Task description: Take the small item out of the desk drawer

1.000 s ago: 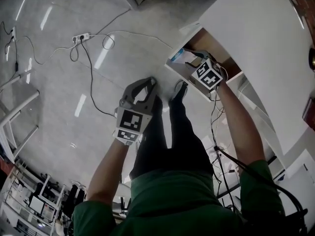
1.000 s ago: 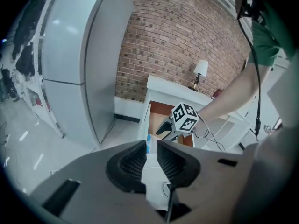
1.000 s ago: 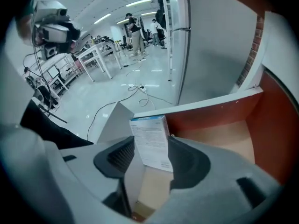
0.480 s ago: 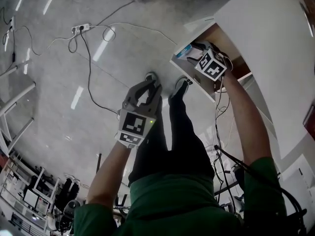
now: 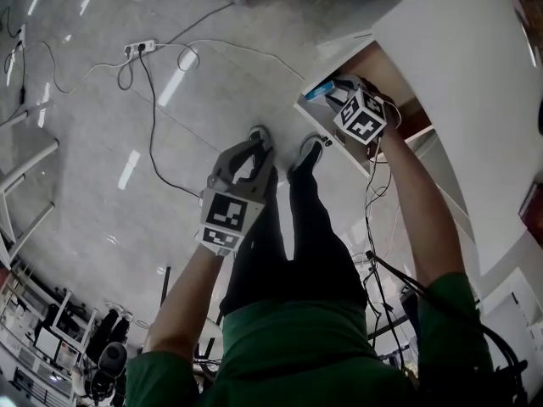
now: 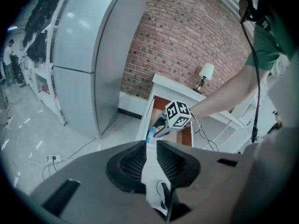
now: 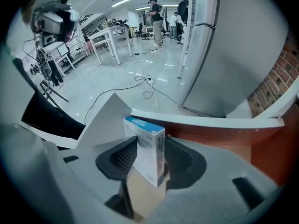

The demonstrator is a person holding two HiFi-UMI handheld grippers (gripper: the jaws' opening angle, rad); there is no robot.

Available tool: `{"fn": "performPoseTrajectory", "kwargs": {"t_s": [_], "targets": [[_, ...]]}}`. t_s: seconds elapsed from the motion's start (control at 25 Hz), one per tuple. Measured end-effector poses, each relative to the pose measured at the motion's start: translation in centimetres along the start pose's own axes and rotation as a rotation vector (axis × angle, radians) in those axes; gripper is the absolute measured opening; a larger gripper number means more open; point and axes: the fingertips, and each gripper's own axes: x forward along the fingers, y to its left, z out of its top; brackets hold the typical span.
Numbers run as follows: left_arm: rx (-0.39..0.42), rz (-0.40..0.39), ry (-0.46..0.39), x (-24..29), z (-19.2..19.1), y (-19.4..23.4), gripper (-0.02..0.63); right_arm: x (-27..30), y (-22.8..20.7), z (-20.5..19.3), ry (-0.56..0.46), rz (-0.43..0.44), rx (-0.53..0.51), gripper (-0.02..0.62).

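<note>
Drawer (image 7: 205, 122) interior, box (image 7: 148, 155) between right jaws

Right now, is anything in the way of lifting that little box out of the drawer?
Nothing visible is in the way. The small box stands between the pads of the right hand-held gripper, whose jaws have just been closing on it. The drawer is pulled open, and nothing lies over the box.

I see the small box (image 7: 145, 148), white with a blue band along its top, standing roughly upright. It is pinched by its broad faces between the pads of the right gripper (image 7: 149, 158), whose jaws have just been closing on it. It sits inside the pulled-out desk drawer (image 7: 210, 122), which is white-rimmed and brown within. I can't tell whether it touches the bottom.
</note>
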Motion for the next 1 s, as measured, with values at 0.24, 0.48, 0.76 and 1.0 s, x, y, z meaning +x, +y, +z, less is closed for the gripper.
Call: {"fn": "performPoseTrajectory", "kwargs": {"t_s": [0.24,0.48,0.76,1.0], "targets": [[-0.003,-0.005,-0.007,-0.1,0.8,-0.3,0.061,-1.3,0.4,-0.2,0.0,-0.04,0.054,0.141],[0.012,-0.01,-0.021,-0.6,1.7,-1.4,0.063,-3.2,1.0,-0.9,-0.011,-0.086,0.101,0.104],[0.037,-0.009,-0.042,-2.1,3.5,-2.8,0.061,-7.2,0.6,0.2,-0.113,-0.144,0.282,0.095],[0.061,-0.003,-0.077,-3.9,6.3,-3.3,0.063,-11.3,0.5,1.3,-0.21,-0.179,0.448,0.095]]}}
